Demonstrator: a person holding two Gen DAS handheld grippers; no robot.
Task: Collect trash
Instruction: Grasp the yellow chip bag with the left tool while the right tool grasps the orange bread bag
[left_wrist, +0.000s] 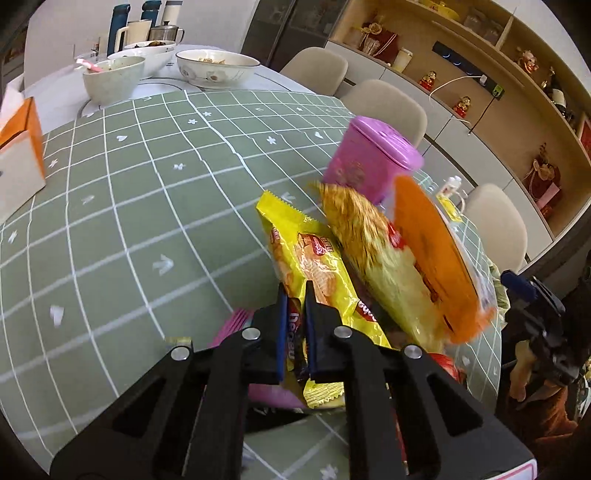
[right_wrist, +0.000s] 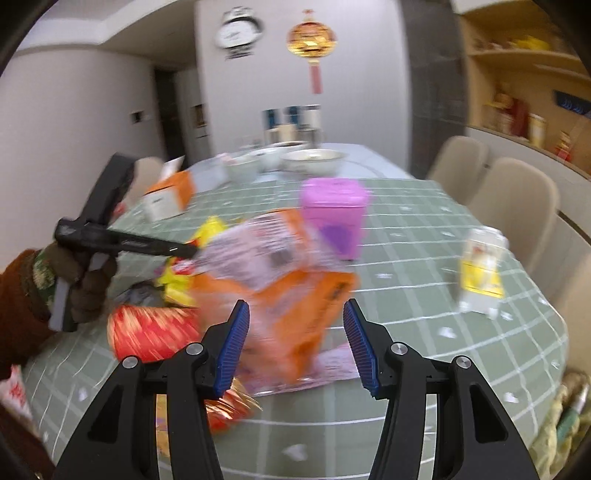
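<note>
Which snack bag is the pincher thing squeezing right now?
The bright yellow chip bag: the left gripper is shut on its lower end. The speckled yellow bag and the orange bag beside it aren't pinched.

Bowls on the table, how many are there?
3 show clearly at the far end: a pale green bowl with a pink spoon, a white bowl behind it, and a big flowered bowl to its right. A fourth may sit behind them.

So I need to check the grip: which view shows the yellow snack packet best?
The left wrist view: the yellow snack packet is sharp there, pinched in the shut left gripper. The right wrist view shows only a blurred yellow patch behind the orange bag.
</note>
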